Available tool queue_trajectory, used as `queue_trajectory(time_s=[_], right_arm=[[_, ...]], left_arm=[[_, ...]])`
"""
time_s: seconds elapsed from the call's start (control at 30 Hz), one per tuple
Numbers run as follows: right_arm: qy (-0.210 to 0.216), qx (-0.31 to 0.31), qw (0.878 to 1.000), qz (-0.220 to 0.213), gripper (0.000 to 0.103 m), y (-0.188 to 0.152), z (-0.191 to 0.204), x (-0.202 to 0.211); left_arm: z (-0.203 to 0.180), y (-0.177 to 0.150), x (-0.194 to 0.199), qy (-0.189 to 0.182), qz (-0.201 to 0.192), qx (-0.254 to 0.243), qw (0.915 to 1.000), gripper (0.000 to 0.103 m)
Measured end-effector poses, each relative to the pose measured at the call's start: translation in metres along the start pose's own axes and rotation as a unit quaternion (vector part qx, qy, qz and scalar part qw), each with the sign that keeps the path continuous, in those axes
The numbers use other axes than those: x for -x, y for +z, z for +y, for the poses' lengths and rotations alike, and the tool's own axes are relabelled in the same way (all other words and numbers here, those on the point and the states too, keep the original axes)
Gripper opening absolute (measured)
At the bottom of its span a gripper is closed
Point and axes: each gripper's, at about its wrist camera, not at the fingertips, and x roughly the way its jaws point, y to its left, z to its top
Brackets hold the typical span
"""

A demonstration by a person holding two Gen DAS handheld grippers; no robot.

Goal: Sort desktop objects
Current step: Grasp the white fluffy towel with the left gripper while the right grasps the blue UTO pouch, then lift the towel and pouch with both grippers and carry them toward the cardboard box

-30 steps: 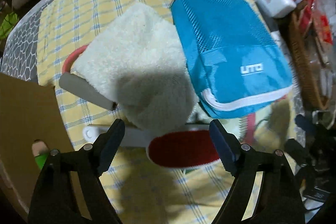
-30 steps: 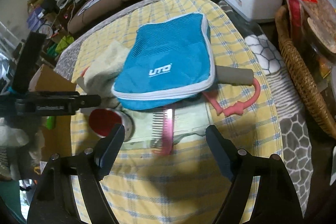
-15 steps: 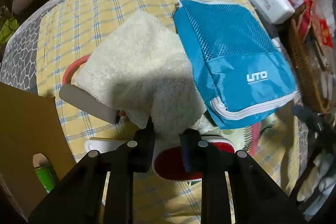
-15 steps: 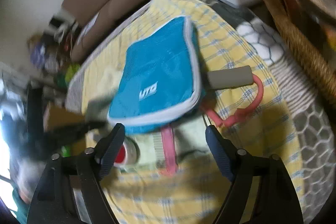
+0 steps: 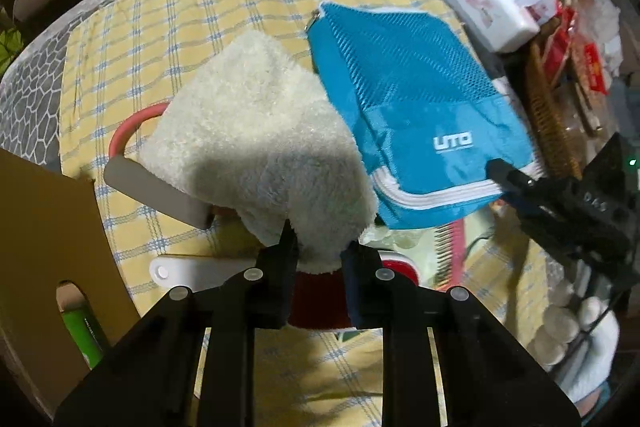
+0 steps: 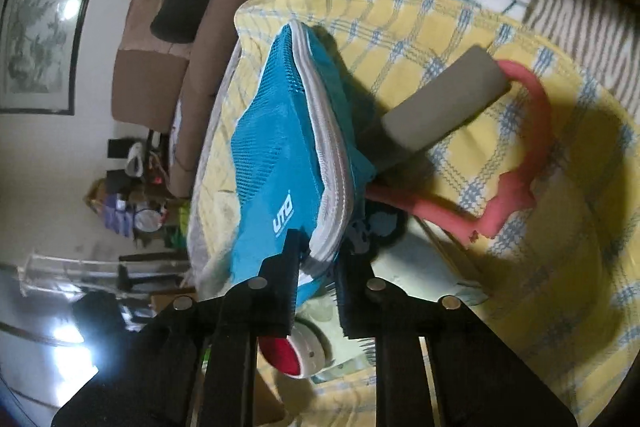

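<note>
A cream fluffy towel (image 5: 256, 131) lies on the yellow checked cloth (image 5: 168, 27). My left gripper (image 5: 320, 247) is shut on its near corner, lifted a little. Beside the towel sits a blue mesh pouch (image 5: 412, 99) with white trim. My right gripper (image 6: 320, 259) is rolled on its side, and its jaws are closing with the pouch's (image 6: 276, 155) near zipped edge pinched between the pads. In the left wrist view the right gripper (image 5: 506, 183) comes in from the right onto that edge. A red lint brush (image 5: 316, 303) lies partly hidden under the left fingers.
A grey-handled pink roller (image 6: 444, 103) lies beside the pouch, and a second one (image 5: 156, 187) pokes from under the towel. A pink comb (image 5: 454, 251) lies by the brush. A cardboard box (image 5: 44, 247) stands left; a tissue box (image 5: 488, 3) and wicker basket (image 5: 548, 119) stand right.
My left gripper shut on the towel's corner. My right gripper rolled over, came down to the pouch and shut on its near edge, which now stands tipped up in its view.
</note>
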Motion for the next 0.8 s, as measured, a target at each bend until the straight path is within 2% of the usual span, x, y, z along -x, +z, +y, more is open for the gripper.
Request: queue_trajectory(time_s=[0.17, 0.3, 0.53, 0.8], right_arm=[[0.016, 0.027, 0.999, -0.041, 0.01, -0.004, 0.02, 0.026], [0.024, 0.071, 0.995, -0.062, 0.009, -0.008, 0.059, 0.055], [0.016, 0.124, 0.989, -0.075, 0.009, -0.031, 0.118, 0.089], [0.012, 0.167, 0.982, -0.089, 0.008, -0.061, 0.166, 0.122]], left_arm=[[0.002, 0.002, 0.031, -0.014, -0.023, 0.005, 0.9996, 0.017], [0.007, 0.002, 0.064, -0.03, -0.043, 0.009, 0.9986, 0.017], [0.005, -0.006, 0.121, -0.038, -0.076, 0.002, 0.9964, 0.014], [0.005, -0.029, 0.18, -0.049, -0.106, 0.0, 0.9932, 0.01]])
